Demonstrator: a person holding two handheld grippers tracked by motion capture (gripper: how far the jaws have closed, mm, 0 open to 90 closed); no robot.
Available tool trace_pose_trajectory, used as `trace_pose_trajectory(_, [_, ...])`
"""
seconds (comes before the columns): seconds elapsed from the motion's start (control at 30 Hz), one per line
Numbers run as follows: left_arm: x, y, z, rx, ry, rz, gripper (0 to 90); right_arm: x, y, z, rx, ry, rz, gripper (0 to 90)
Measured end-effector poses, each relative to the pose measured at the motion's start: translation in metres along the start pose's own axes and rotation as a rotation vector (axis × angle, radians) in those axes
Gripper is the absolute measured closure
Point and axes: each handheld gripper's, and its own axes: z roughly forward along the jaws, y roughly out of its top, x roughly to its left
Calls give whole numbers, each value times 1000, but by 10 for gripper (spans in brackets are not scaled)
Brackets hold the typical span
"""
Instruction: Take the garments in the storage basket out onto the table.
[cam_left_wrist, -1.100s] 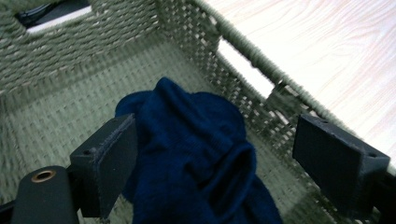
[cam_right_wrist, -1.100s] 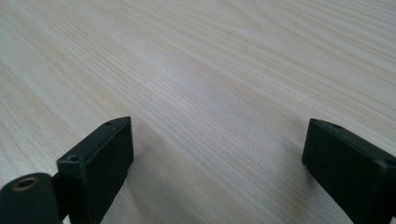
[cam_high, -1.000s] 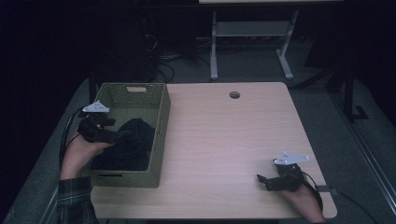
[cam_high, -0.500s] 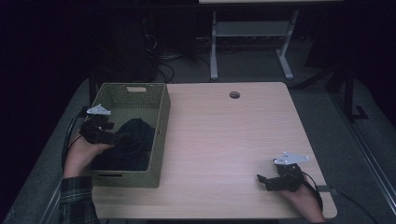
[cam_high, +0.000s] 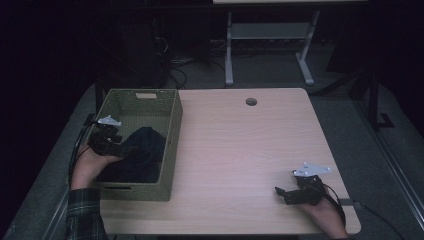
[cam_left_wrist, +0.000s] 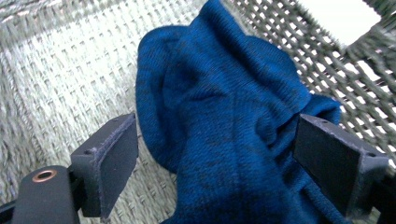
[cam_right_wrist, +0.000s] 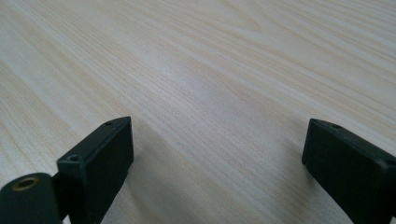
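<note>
Pale wood table (cam_high: 240, 150) fills the high view, grain running bare under the right gripper (cam_high: 284, 194). That gripper sits at about 5 o'clock on the tabletop, close to the near edge and not far from the right edge, the hand behind it coming in from the bottom. Its jaws stand wide apart, nothing between them; in the right gripper view they frame plain wood only. Open room spreads from it toward 12 o'clock and 9 o'clock across the whole middle of the table.

At 9 o'clock the green woven basket (cam_high: 170, 150) sits along the table's left edge, its near wall close to the near edge, its far wall with a cut-out handle toward 11 o'clock. Left gripper (cam_high: 117, 148) reaches over the basket's left wall, hand and plaid sleeve (cam_high: 82, 215) coming up from 7 o'clock. Dark blue cloth (cam_left_wrist: 224, 140) lies bunched on the basket floor, filling the near half; the far half shows bare weave. In the left gripper view the jaws stand apart on either side of a raised fold of the cloth, the right pad just touching the fabric, the left pad beside it with a sliver of basket weave showing; not clamped. Basket walls close in on both sides there, so little side room.

Farther off at 12 o'clock a round cable hole (cam_high: 251, 101) sits near the far edge. Beyond it, dark floor, cables and a white frame (cam_high: 270, 45).
</note>
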Motion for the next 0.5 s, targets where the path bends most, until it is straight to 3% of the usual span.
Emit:
trace_pose_trajectory(0.17, [2, -2, 4, 24, -5, -2, 161, 0, 0, 0, 0, 0, -1, 86])
trace_pose_trajectory(0.37, [1, -3, 8, 57, -15, 14, 279, 0, 0, 0, 0, 0, 0, 86])
trace_pose_trajectory(0.43, [1, -3, 7, 61, -33, 16, 424, 0, 0, 0, 0, 0, 0, 86])
trace_pose_trajectory(0.47, [1, -3, 7, 63, -42, 21, 424, 0, 0, 0, 0, 0, 0, 86])
trace_pose_trajectory(0.5, [0, -3, 7, 68, -52, 24, 484, 0, 0, 0, 0, 0, 0, 86])
